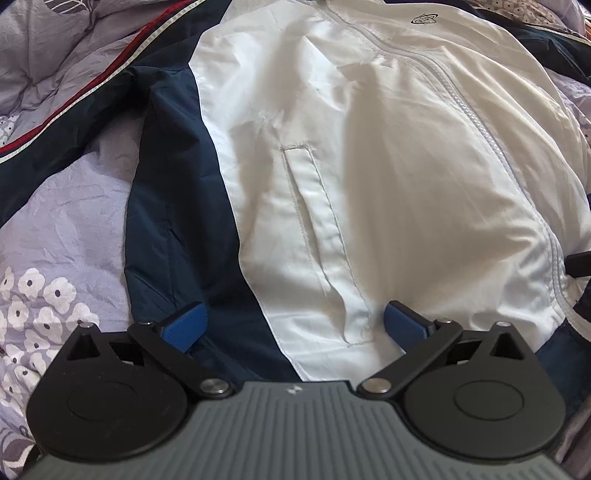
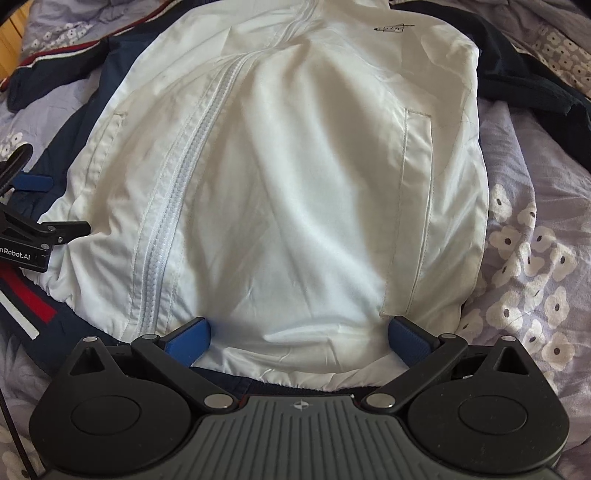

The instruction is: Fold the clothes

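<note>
My left gripper [image 1: 295, 326] and right gripper [image 2: 300, 338] both hang spread wide, gripping nothing, just over the hem of the white-and-navy jacket [image 1: 369, 166] lying zipped ahead of them on the floral bedspread [image 2: 532, 258].

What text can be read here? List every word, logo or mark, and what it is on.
"nRobot.AI": white print on the left gripper body, cut off at the picture's left edge.
Small dark chest logo on the white jacket: too small to read in either view.
Small white emblem on each gripper's grey housing: a symbol, no letters.
</note>
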The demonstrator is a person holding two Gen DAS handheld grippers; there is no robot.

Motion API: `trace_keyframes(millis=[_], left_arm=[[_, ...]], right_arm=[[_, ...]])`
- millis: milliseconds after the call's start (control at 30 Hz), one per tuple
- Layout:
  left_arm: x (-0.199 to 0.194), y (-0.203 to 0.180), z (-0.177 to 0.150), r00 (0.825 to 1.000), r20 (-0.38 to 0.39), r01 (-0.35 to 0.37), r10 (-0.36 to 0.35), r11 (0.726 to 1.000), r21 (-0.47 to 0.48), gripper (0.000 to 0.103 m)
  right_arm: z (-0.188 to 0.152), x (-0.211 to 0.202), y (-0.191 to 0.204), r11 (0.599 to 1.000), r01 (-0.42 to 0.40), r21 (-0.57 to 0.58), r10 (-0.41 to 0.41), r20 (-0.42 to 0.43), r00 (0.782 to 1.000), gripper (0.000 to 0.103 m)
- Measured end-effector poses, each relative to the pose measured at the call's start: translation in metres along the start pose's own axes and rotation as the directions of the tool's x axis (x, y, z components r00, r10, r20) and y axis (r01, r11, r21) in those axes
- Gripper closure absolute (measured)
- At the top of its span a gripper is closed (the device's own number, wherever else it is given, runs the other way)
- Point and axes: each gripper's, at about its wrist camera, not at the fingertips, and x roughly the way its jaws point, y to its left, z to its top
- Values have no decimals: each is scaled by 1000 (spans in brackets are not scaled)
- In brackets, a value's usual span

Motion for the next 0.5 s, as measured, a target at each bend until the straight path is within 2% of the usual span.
trace_keyframes(millis=[67, 133, 267, 400, 500], left_arm=[[-7, 8, -1, 1000, -12, 18, -18, 1000, -19, 1], [-14, 19, 9, 998, -24, 59, -61, 996, -68, 1], [-50, 28, 25, 984, 40, 180, -176, 973, -141, 1], [-72, 29, 44, 982, 107, 172, -158, 977, -127, 1], [-84, 27, 48, 982, 126, 157, -142, 980, -122, 1]], right_arm=[[3, -6, 5, 999, 30, -36, -30, 2, 1000, 0], [9, -18, 11, 994, 79, -79, -76, 47, 996, 0], [27, -54, 22, 976, 173, -131, -153, 154, 976, 0], [47, -84, 36, 964, 210, -162, -169, 238, 957, 0], [61, -103, 49, 969, 191, -154, -148, 255, 955, 0]])
